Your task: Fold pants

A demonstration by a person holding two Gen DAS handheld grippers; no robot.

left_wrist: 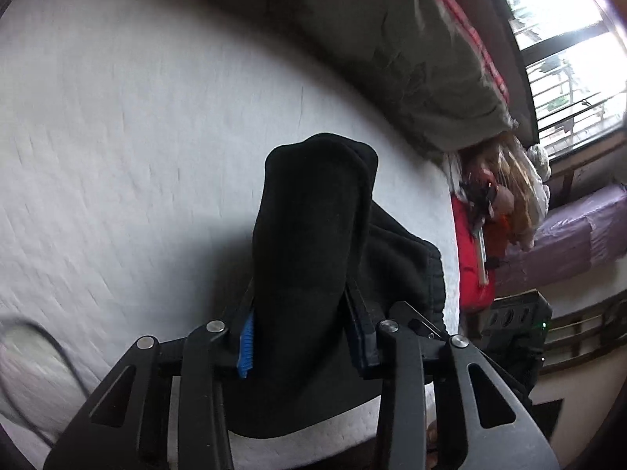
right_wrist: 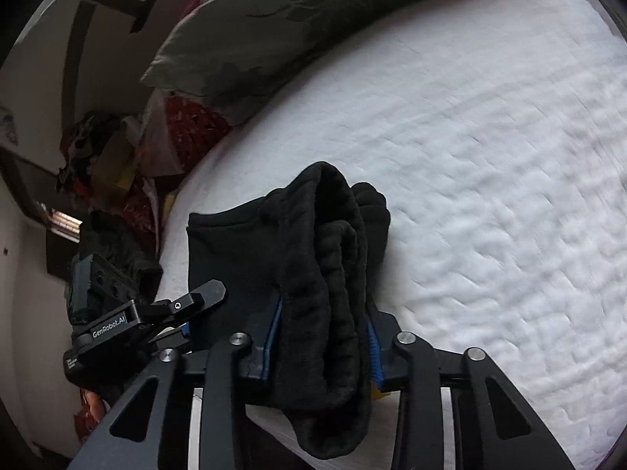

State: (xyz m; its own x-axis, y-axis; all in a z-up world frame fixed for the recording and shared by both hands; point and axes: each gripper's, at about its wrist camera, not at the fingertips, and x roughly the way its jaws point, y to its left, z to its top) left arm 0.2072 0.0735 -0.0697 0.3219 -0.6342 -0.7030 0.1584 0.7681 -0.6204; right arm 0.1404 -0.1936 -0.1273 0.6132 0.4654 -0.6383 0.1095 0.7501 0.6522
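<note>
black pants [left_wrist: 309,235] bunched up, pinched at both ends over a white quilted bed [left_wrist: 117,137].

left gripper [left_wrist: 301,313] clamped on a thick fold of the fabric, blue pads pressing both sides, cloth standing up past the fingertips & spilling below. right gripper [right_wrist: 325,337] likewise closed on a rolled wad of the same pants, w/ the rest draped left toward the bed edge, partly resting on the cover. in the right wrist view the left gripper shows just beside it at lower left. olive blanket [left_wrist: 411,51] heaped at the bed's far side; barred window [left_wrist: 568,58] beyond; red bag [left_wrist: 470,258] & clutter next to the bed.
</note>
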